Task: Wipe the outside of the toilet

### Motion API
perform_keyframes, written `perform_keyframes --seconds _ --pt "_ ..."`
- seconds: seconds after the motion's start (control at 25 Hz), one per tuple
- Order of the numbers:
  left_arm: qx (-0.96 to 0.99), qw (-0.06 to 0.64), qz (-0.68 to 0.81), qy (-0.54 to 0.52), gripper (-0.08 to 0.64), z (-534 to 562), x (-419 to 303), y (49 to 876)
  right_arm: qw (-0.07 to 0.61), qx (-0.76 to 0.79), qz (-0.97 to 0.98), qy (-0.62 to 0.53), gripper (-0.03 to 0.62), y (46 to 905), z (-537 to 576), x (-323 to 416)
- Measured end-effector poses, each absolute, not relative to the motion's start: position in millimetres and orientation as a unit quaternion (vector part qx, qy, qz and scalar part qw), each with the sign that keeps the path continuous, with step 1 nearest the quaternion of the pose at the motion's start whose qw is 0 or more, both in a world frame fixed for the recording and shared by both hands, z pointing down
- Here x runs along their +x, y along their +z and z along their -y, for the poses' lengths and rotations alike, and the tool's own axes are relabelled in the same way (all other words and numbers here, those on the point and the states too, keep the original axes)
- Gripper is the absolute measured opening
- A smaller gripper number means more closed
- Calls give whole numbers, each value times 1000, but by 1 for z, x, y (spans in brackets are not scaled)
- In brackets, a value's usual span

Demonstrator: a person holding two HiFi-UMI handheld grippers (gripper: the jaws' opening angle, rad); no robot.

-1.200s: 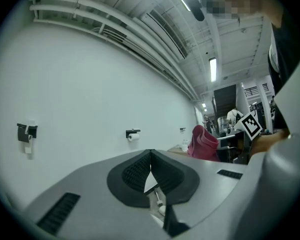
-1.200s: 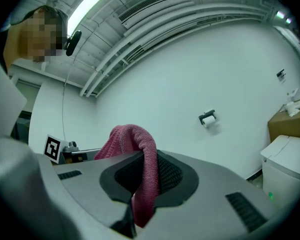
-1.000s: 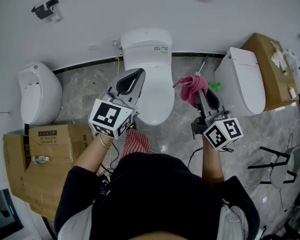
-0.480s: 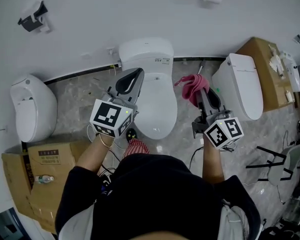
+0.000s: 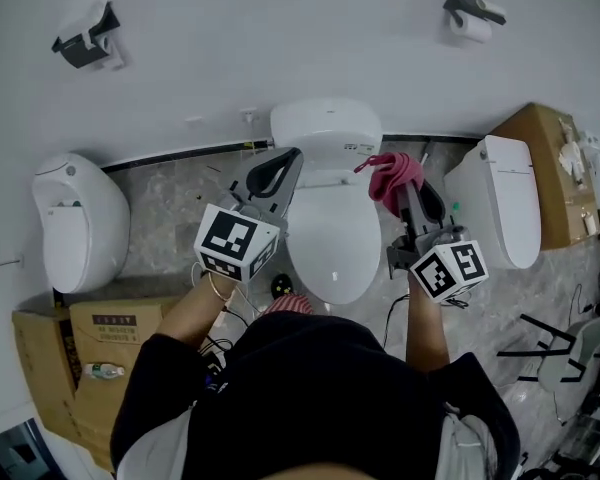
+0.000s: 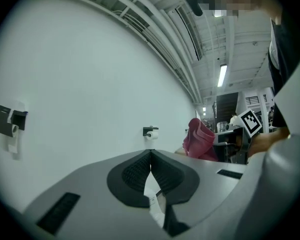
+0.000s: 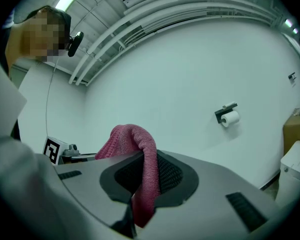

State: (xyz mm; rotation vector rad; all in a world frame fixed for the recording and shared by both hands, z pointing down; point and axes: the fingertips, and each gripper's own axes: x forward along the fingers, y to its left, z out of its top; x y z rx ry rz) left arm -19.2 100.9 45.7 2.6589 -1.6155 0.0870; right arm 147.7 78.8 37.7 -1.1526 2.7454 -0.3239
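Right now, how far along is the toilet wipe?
Barely started. Done: the pink knitted cloth is clamped in the right gripper. In hand: both grippers hang over the white closed-lid toilet, the left gripper shut and empty; the cloth doesn't appear to touch it. Left: seemingly the whole outside wipe.

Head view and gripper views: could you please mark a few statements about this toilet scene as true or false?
1. The right gripper is shut on a pink cloth. True.
2. The left gripper holds a brush. False: its jaws are together and there is no brush.
3. The middle toilet has its lid raised. False: the lid is down.
4. A toilet roll holder hangs on the wall. True.
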Motion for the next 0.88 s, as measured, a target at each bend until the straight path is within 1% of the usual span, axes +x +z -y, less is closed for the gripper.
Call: perform_keyframes --seconds 0.2,0.4,0.88 --pt "858 28 512 22 9 -80 -31 56 57 -386 -914 -108 55 45 -66 129" --pt "862 36 505 25 9 -66 -20 63 52 -388 -914 -108 55 45 -56 138" --pt "841 -14 539 36 9 -42 28 33 74 -330 -935 -103 55 34 -20 175"
